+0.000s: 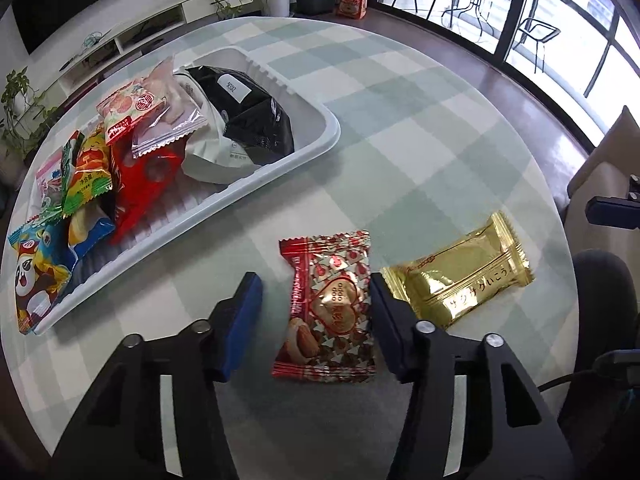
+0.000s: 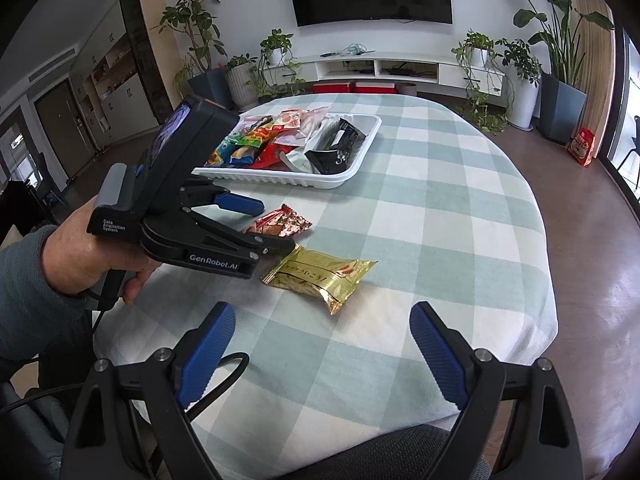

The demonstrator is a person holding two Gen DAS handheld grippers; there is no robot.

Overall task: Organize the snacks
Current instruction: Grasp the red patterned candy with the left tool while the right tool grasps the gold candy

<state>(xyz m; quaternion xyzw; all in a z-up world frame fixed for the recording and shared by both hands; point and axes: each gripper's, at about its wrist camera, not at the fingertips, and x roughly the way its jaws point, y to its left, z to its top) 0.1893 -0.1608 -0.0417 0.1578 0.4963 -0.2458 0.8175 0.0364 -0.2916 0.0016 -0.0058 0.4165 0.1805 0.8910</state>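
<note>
The left gripper [image 1: 316, 312] has its jaws partly spread around the red almond-candy packet [image 1: 328, 312], which lies flat on the tabletop [image 1: 420, 152]. In the left wrist view the pad at 3 o'clock of the packet sits right against its edge, while the blue pad [image 1: 244, 312] at 9 o'clock stands clear of it with bare cloth between, so the packet is bracketed, not pinched. The right wrist view shows the same gripper [image 2: 276, 224] tilted down over the packet, held by a hand [image 2: 80, 256] in a grey sleeve.

The right gripper [image 2: 320, 352] has its jaws spread wide with nothing between them, only checked cloth.

The red packet is glossy, printed with a gold heart and almonds, its crimped ends at 12 and 6 o'clock. Just beside it at 3 o'clock lies a gold foil snack packet [image 1: 460, 280] (Japanese lettering along one side), angled toward 2 o'clock; whether the two touch I cannot tell. At 10 o'clock from the red packet, apart from it, stands the white tray [image 1: 320, 136], crowded with snack bags, among them a black pouch [image 1: 248, 112] and a panda-printed bag [image 1: 36, 276].
</note>
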